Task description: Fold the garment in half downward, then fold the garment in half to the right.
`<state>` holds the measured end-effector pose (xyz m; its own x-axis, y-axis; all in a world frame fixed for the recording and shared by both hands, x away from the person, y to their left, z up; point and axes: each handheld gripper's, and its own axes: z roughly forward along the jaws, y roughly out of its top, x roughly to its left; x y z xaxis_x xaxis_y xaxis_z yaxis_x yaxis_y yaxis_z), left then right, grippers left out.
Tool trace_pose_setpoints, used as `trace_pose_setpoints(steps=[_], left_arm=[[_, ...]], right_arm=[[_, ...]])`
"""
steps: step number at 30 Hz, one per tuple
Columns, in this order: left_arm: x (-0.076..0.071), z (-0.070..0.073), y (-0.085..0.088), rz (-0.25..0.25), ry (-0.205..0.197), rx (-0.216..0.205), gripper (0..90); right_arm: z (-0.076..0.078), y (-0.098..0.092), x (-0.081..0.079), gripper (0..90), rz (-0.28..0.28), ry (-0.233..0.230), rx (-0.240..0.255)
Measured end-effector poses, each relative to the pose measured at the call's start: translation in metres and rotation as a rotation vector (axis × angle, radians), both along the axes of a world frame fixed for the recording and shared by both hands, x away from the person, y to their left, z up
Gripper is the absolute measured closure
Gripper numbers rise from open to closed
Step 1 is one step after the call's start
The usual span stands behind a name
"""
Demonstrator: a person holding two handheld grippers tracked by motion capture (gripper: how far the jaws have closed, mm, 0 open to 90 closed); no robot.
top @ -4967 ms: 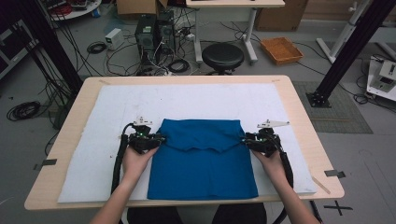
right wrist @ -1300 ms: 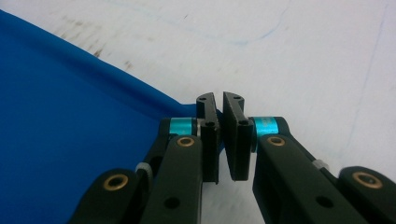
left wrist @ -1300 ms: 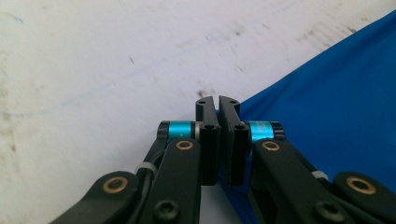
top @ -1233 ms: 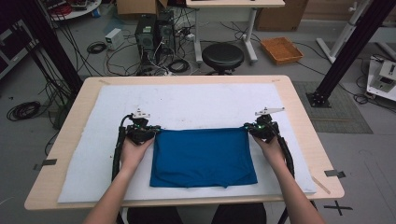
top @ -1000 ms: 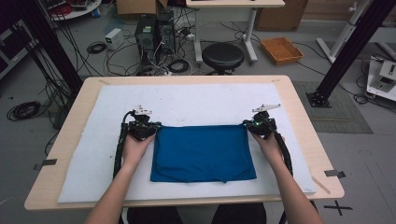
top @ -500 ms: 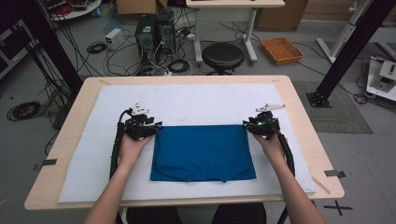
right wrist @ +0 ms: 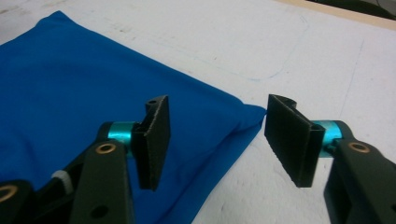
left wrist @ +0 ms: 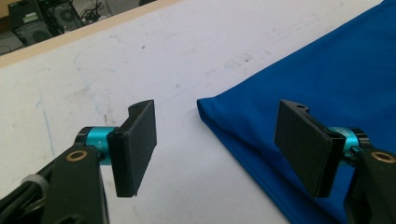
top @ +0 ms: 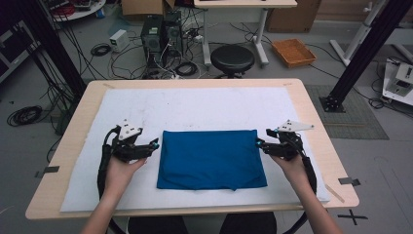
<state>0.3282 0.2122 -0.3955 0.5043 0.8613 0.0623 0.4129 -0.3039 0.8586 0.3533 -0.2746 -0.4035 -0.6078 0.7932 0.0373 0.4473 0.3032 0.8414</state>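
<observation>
Lying flat in the high view, a folded blue cloth sits on the white mat that covers the wooden table, nearer the person's edge than the far one. The left gripper is just off the cloth's left edge, near its far corner, and the right gripper is just off the right edge, opposite it. Each is borne by a hand coming in from below, and neither touches the fabric.

Seen from the left gripper view, the left gripper has its jaws spread wide, having just been opening, with nothing pinched. The far left corner of the blue cloth lies on the mat below the gap, apart from both pads.

Seen from the right gripper view, the right gripper is likewise released, its jaws having just been opening. The cloth's far right corner lies under the gap, free of the pads, on the white mat.
</observation>
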Motion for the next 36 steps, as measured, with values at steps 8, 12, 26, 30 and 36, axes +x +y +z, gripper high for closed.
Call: trace_pose_setpoints(steps=[8,12,26,30,36], left_arm=[[-0.018,-0.006,0.025,-0.039,0.012,-0.111,36.6],[-0.021,-0.013,0.038,-0.045,0.035,-0.136,37.0],[-0.033,-0.026,0.053,-0.145,-0.025,-0.199,40.1],[-0.032,-0.021,0.047,-0.160,0.012,-0.251,39.2],[-0.040,-0.010,0.030,-0.215,-0.022,-0.168,39.2]], right_arm=[[-0.003,-0.015,-0.002,22.3,-0.019,0.054,0.052],[-0.004,-0.021,-0.001,22.0,-0.043,0.053,0.054],[-0.004,-0.025,-0.001,26.7,-0.039,0.054,0.081],[0.000,-0.025,-0.002,26.9,-0.043,0.036,0.090],[0.003,-0.019,-0.001,26.9,-0.030,0.025,0.090]])
